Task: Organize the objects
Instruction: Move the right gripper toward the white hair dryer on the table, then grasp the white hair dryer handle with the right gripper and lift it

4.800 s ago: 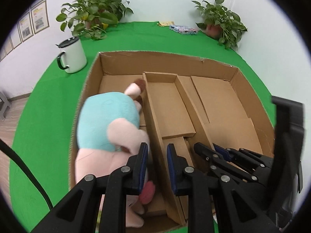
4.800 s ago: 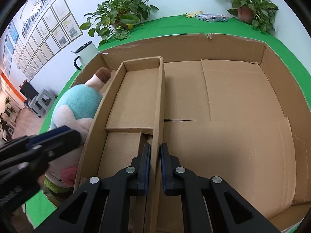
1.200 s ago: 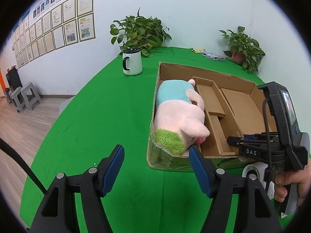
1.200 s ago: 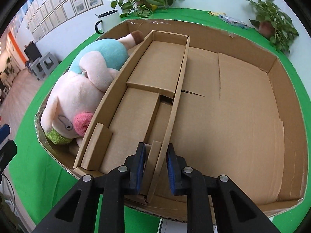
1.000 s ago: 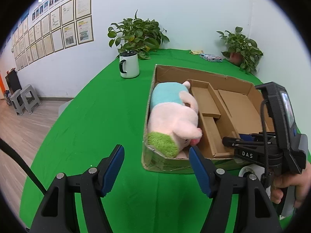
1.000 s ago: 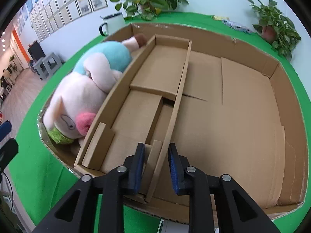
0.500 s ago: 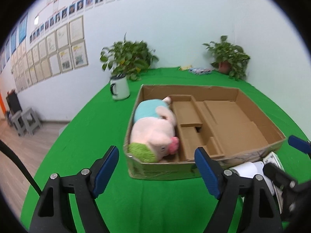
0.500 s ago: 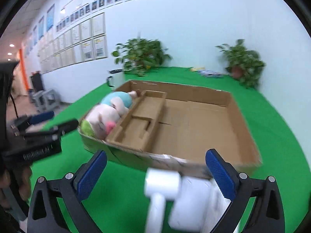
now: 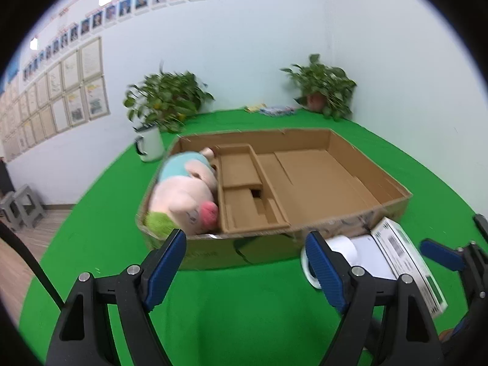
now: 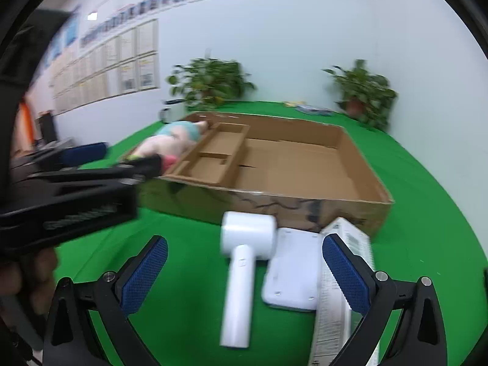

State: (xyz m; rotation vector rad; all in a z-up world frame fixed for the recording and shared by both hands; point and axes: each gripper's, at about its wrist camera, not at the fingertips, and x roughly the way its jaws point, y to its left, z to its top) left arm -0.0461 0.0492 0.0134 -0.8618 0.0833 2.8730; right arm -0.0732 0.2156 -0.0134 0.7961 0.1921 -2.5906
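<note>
Pig (image 9: 183, 195) lies in the box (image 9: 393, 189); dryer (image 10: 244, 262) and packages (image 10: 341, 274) wait outside, both tools (image 9: 245, 262) (image 10: 241, 274) wide, empty.

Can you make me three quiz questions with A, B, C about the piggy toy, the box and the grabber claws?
1. Where is the plush pig?
A. On the green cloth
B. In the cardboard box's left side
C. In a gripper

2. What colour is the hair dryer?
A. White
B. Red
C. Black

3. How is the right gripper?
A. Shut on the dryer
B. Shut, empty
C. Open

Answers: 1 B, the pig lies beside the inner divider. 2 A, its body and handle are white. 3 C, its blue pads stand wide apart above the dryer.
</note>
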